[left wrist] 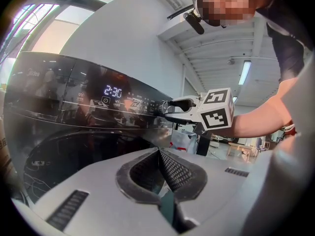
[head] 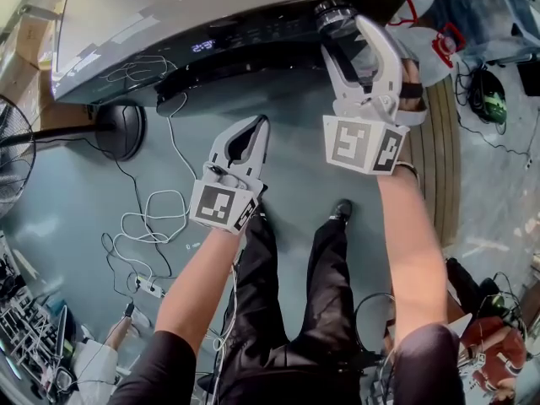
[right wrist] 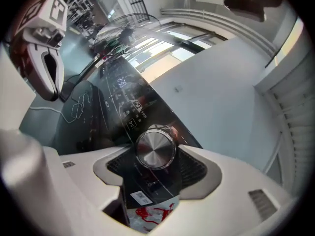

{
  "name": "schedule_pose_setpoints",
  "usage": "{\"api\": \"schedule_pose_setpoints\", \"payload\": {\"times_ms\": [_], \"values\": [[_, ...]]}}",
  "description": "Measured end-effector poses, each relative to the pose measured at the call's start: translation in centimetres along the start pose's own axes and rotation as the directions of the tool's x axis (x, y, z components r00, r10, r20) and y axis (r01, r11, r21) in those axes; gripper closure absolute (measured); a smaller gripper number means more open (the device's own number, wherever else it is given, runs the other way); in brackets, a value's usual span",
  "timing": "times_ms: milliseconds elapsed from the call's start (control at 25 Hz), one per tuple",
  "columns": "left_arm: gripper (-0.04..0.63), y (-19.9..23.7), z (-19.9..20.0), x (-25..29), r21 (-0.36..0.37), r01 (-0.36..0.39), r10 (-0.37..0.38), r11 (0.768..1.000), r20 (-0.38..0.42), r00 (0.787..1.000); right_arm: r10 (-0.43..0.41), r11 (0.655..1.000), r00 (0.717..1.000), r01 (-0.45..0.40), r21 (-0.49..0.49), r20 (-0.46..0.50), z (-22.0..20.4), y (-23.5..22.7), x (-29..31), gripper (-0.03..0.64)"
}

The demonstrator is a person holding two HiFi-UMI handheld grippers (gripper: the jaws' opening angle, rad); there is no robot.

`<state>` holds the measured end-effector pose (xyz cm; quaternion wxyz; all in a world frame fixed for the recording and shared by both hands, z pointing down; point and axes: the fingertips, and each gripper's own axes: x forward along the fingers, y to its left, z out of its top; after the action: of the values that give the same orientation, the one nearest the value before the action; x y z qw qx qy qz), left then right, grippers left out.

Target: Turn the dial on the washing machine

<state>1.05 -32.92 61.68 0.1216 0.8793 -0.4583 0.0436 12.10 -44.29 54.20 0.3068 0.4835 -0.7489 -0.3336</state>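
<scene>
The washing machine (head: 126, 15) fills the top of the head view, and its dark control panel (head: 253, 40) shows 2:30 on the display (left wrist: 113, 91). The silver dial (right wrist: 155, 149) sits at the panel's right end (head: 335, 12). My right gripper (head: 348, 19) reaches up to it. Its grey pads (right wrist: 194, 166) press against the dial's two sides, so it is shut on the dial. My left gripper (head: 257, 126) hangs lower, in front of the machine's dark door. Its jaws meet (left wrist: 160, 154) with nothing between them. The left gripper view shows the right gripper (left wrist: 167, 107) side-on at the panel.
A black fan (head: 13, 154) and its round base (head: 118, 129) stand on the floor at the left. White cables (head: 156, 218) and a power strip (head: 150, 289) lie below them. The person's legs and shoe (head: 342, 209) are under the grippers. A red-printed bag (head: 439, 40) lies right of the machine.
</scene>
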Motion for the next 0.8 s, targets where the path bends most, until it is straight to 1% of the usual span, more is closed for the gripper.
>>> {"api": "schedule_pose_setpoints", "payload": {"times_ms": [80, 120, 160, 200, 240, 280, 320, 440, 520, 560, 600, 640, 720, 800], "values": [[0.578, -0.1, 0.1, -0.1, 0.008, 0.002, -0.002, 1.0, 0.0, 1.0, 0.005, 0.997, 1.0, -0.006, 0.071, 0.015, 0.1, 0.0, -0.8, 0.324], [0.578, -0.2, 0.3, -0.1, 0.016, 0.004, -0.004, 1.0, 0.001, 1.0, 0.015, 0.992, 0.999, -0.019, 0.122, 0.035, 0.4, 0.0, -1.3, 0.324], [0.578, -0.4, 0.4, -0.1, 0.025, 0.008, -0.008, 1.0, 0.002, 1.0, 0.024, 0.981, 0.998, -0.036, 0.192, 0.062, 0.7, 0.1, -1.8, 0.324], [0.578, -0.5, 0.6, -0.1, 0.032, 0.011, -0.011, 0.999, 0.005, 1.0, 0.027, 0.958, 0.996, -0.051, 0.281, 0.088, 0.9, 0.2, -2.3, 0.325], [0.578, -0.6, 0.9, -0.1, 0.036, 0.011, -0.012, 0.999, 0.009, 1.0, 0.026, 0.926, 0.994, -0.062, 0.374, 0.102, 0.8, 0.2, -2.8, 0.336], [0.578, -0.6, 1.1, -0.1, 0.037, 0.009, -0.01, 0.999, 0.014, 1.0, 0.028, 0.888, 0.995, -0.07, 0.454, 0.1, 0.6, 0.3, -3.3, 0.376], [0.578, -0.6, 1.5, -0.1, 0.043, 0.005, -0.006, 0.999, 0.02, 1.0, 0.037, 0.855, 0.995, -0.078, 0.512, 0.09, 0.3, 0.5, -3.9, 0.419], [0.578, -0.6, 3.1, -0.6, 0.104, -0.014, 0.01, 0.994, 0.041, 0.999, 0.065, 0.779, 0.995, -0.098, 0.619, 0.076, 0.1, 1.1, -5.3, 0.488], [0.578, -0.6, 4.2, -1.5, 0.144, -0.03, 0.024, 0.989, 0.039, 0.999, 0.056, 0.714, 0.995, -0.096, 0.694, 0.08, 0.5, 1.1, -6.3, 0.542], [0.578, -0.6, 4.6, -2.0, 0.159, -0.036, 0.031, 0.987, 0.036, 0.999, 0.046, 0.688, 0.996, -0.092, 0.72, 0.083, 0.7, 1.0, -6.8, 0.557], [0.578, -0.6, 5.0, -2.5, 0.17, -0.04, 0.036, 0.985, 0.028, 0.999, 0.035, 0.672, 0.996, -0.087, 0.736, 0.086, 1.1, 1.0, -7.4, 0.57], [0.578, -0.5, 5.2, -3.0, 0.173, -0.044, 0.041, 0.984, 0.02, 0.999, 0.026, 0.661, 0.996, -0.084, 0.746, 0.089, 1.4, 0.9, -8.0, 0.579], [0.578, -0.1, 6.2, -3.9, 0.148, -0.062, 0.06, 0.987, 0.023, 0.998, 0.016, 0.634, 0.996, -0.074, 0.77, 0.082, 2.2, 0.6, -9.2, 0.59], [0.578, 0.4, 7.8, -4.9, 0.111, -0.095, 0.09, 0.989, 0.05, 0.995, 0.012, 0.594, 0.997, -0.065, 0.802, 0.072, 3.1, 0.3, -10.5, 0.594]]}}
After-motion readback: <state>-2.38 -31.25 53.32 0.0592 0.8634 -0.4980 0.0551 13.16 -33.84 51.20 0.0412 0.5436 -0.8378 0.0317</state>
